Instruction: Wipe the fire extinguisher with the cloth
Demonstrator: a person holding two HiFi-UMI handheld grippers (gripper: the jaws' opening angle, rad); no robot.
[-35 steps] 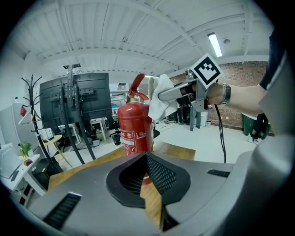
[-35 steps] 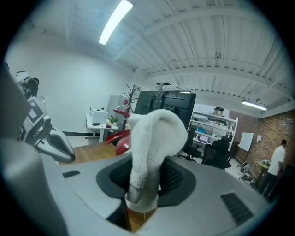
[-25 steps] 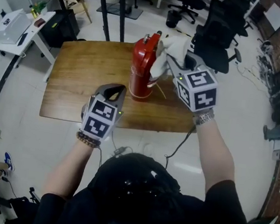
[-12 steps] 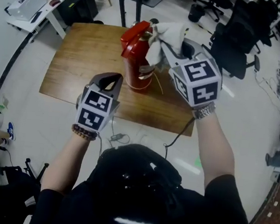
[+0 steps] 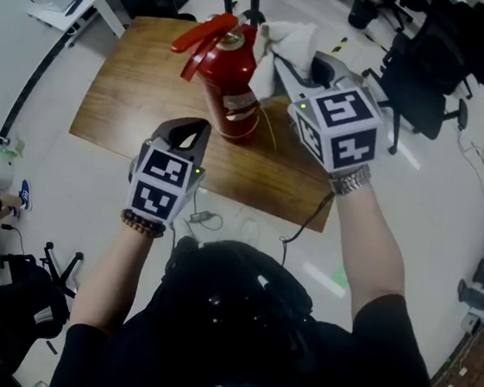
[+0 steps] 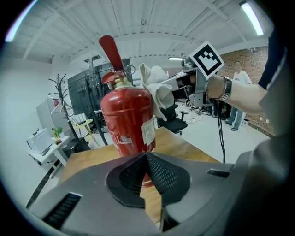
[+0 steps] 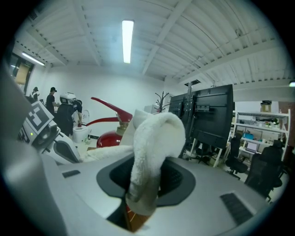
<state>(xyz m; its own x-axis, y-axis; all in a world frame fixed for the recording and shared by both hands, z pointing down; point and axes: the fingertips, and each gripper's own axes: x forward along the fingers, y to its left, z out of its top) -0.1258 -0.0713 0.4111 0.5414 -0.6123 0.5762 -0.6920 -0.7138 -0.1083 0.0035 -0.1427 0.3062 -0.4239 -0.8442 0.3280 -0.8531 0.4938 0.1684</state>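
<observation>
Red fire extinguisher (image 5: 229, 91) stands upright on the wooden table (image 5: 132, 89). Right gripper (image 7: 145, 182) is clamped on the white cloth (image 7: 154, 138), held against the extinguisher's upper side; contact looks likely, not certain. Left gripper (image 6: 146, 156) has its jaws closed and empty, just short of the cylinder.

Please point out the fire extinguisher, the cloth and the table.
fire extinguisher (image 5: 226, 84): head view, red body.
cloth (image 7: 154, 138): right gripper view, its upper fold.
table (image 5: 131, 98): head view, bare wooden top.
</observation>
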